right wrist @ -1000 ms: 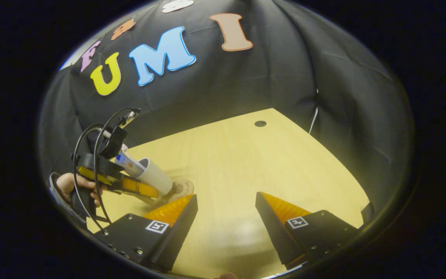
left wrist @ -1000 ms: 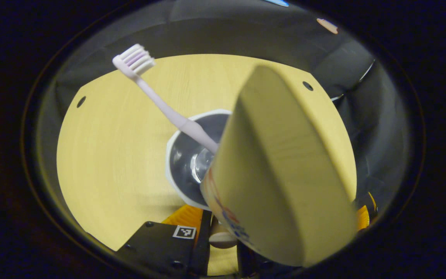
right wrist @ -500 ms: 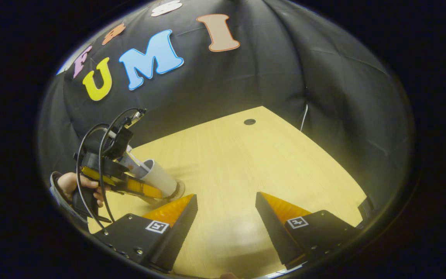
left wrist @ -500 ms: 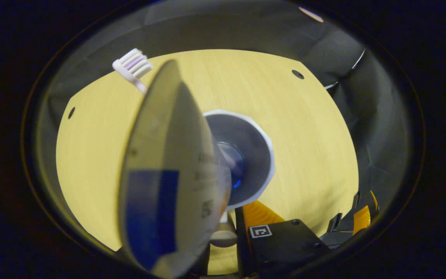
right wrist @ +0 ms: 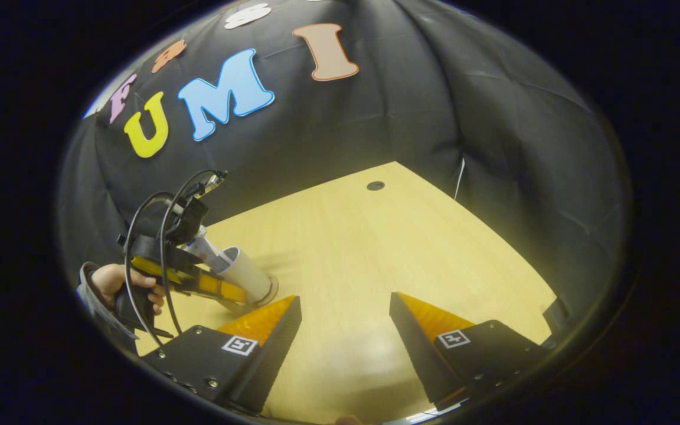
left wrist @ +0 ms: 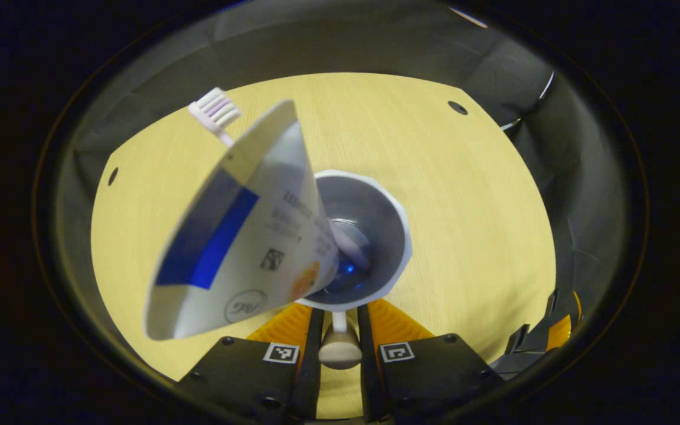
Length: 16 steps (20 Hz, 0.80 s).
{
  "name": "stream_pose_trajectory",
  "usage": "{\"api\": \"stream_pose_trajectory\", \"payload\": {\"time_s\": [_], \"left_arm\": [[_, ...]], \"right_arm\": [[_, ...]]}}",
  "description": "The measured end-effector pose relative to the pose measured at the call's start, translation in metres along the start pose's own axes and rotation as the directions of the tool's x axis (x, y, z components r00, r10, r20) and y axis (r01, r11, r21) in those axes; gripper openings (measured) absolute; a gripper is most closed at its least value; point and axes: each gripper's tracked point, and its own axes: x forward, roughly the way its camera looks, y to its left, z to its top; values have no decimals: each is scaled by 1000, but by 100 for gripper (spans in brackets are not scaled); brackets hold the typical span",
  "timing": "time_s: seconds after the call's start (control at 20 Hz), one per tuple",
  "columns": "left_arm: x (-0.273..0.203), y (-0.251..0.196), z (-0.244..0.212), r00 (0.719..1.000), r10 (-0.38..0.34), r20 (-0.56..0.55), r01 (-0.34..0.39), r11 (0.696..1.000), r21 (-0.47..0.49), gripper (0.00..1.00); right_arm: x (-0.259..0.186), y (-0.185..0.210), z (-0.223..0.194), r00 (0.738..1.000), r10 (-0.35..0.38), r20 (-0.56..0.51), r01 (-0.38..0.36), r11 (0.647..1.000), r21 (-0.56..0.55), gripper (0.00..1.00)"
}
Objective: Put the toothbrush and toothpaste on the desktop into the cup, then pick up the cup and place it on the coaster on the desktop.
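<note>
The left gripper (left wrist: 340, 316) has its fingers drawn close on the near rim of the white cup (left wrist: 396, 236), which stands on the wooden desk (left wrist: 464, 195); the toothpaste (left wrist: 245, 230) and toothbrush (left wrist: 216, 112) lean out of the cup toward the camera. In the right gripper view the cup (right wrist: 248, 274) sits on the coaster (right wrist: 271, 288), held by a hand (right wrist: 113, 280) on the left gripper. The right gripper (right wrist: 345, 307) hovers over the desk, fingers spread and empty.
</note>
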Motion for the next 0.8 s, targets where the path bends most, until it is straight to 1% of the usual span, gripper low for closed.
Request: {"api": "stream_pose_trajectory", "payload": {"time_s": [0.15,0.25,0.3,0.35,0.4,0.45,0.5,0.55,0.65,0.75,0.8], "left_arm": [[4,-3,-2,1000,22,5,-22,999,33,34],[8,-4,2,999,35,14,-35,998,49,38],[9,-4,0,999,40,19,-41,998,51,36],[6,-4,-4,999,41,24,-42,998,44,36],[3,-6,-3,999,30,30,-31,999,36,40],[-1,-5,-3,999,27,37,-28,999,29,51],[-6,-5,-3,999,23,47,-24,999,22,58],[-12,-8,-5,998,9,59,-10,1000,14,58],[-31,-7,-11,996,2,91,-2,1000,3,82],[-49,-2,-15,992,1,125,-1,1000,-7,87],[-61,2,-19,990,4,141,-2,1000,-14,88]], "right_arm": [[-3,-3,-1,1000,5,1,-5,1000,1,95],[-6,-3,1,1000,12,-5,-12,1000,1,95],[-6,-3,1,1000,14,-7,-14,1000,0,95],[-6,-3,1,1000,18,-7,-18,1000,-3,95],[-6,-3,2,1000,22,-7,-22,1000,-7,95],[-6,-4,1,1000,25,-7,-26,1000,-13,95],[-6,-5,2,1000,30,-4,-30,999,-18,95],[-7,-4,4,999,36,-1,-36,999,-24,94],[-12,-4,9,999,53,9,-52,998,-39,95],[-15,-1,16,997,76,21,-74,995,-60,95],[-16,2,20,996,88,28,-86,993,-75,95]]}}
